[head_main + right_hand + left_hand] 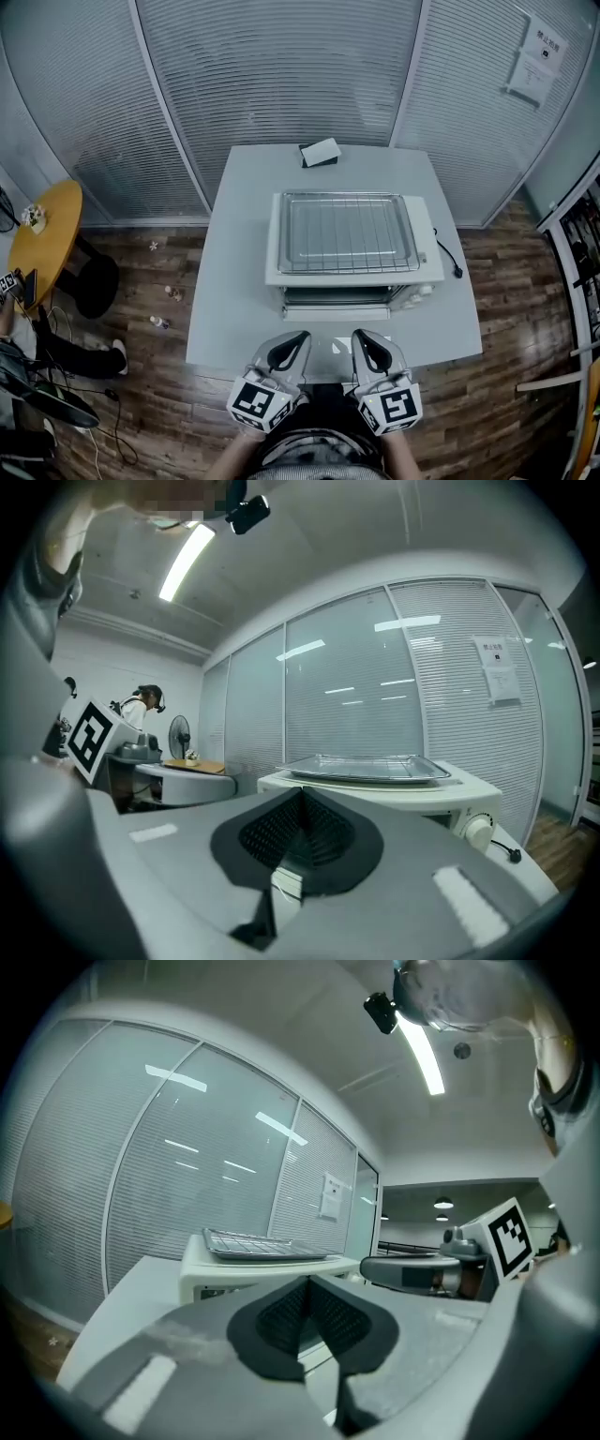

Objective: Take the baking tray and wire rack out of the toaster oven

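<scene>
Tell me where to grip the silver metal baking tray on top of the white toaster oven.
Probably the near long rim of the silver metal baking tray, coming level from the front. It lies flat on the white toaster oven, so only its raised lip offers a grip.

The boxy toaster oven (pixel 424 253) is white; the metal tray (pixel 345 232) on it is silver, seemingly with a grid pattern. The square table (pixel 239 281) is pale grey.

One oven (pixel 424 246), one tray (pixel 410 234), one rack (pixel 345 232), one box (pixel 320 153), one worktop (pixel 239 281), one round table (pixel 47 244), two grippers, left (pixel 300 337) and right (pixel 361 337).
</scene>
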